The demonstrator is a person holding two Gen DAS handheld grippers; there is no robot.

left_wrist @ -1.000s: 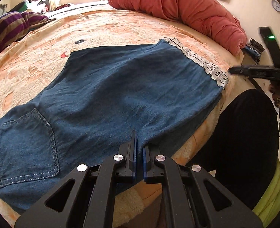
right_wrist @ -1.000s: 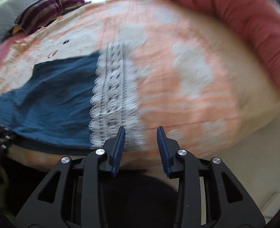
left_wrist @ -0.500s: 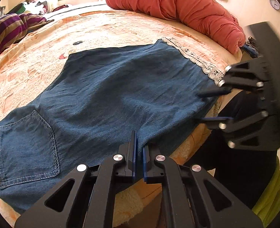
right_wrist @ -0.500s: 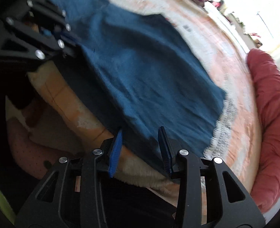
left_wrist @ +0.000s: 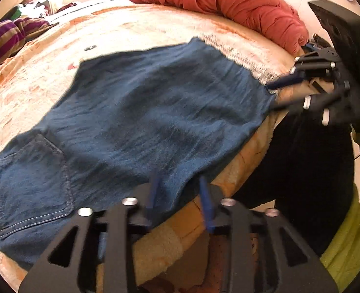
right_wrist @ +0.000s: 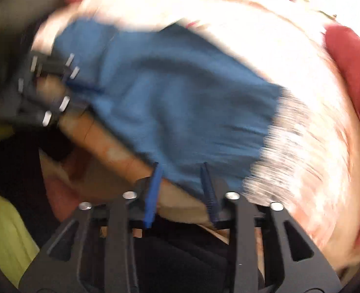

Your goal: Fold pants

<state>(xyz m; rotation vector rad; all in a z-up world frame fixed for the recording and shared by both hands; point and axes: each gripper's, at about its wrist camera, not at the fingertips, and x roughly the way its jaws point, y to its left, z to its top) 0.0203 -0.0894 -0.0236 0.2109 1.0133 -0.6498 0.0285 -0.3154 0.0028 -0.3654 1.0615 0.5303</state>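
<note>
The denim pants [left_wrist: 141, 112] lie flat on the bed [left_wrist: 45, 78], near edge overhanging, so both tongs, left [left_wrist: 178, 196] and right [right_wrist: 181, 186], just parted and gripping nothing, straddle that edge, probably to pinch it for folding.

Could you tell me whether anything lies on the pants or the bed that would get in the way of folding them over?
Nothing visible does. The pants lie flat on the bed with nothing on top of them. The red pillow sits apart, beyond the lace hem. Both grippers, left and right, stand open at the near edge.
</note>
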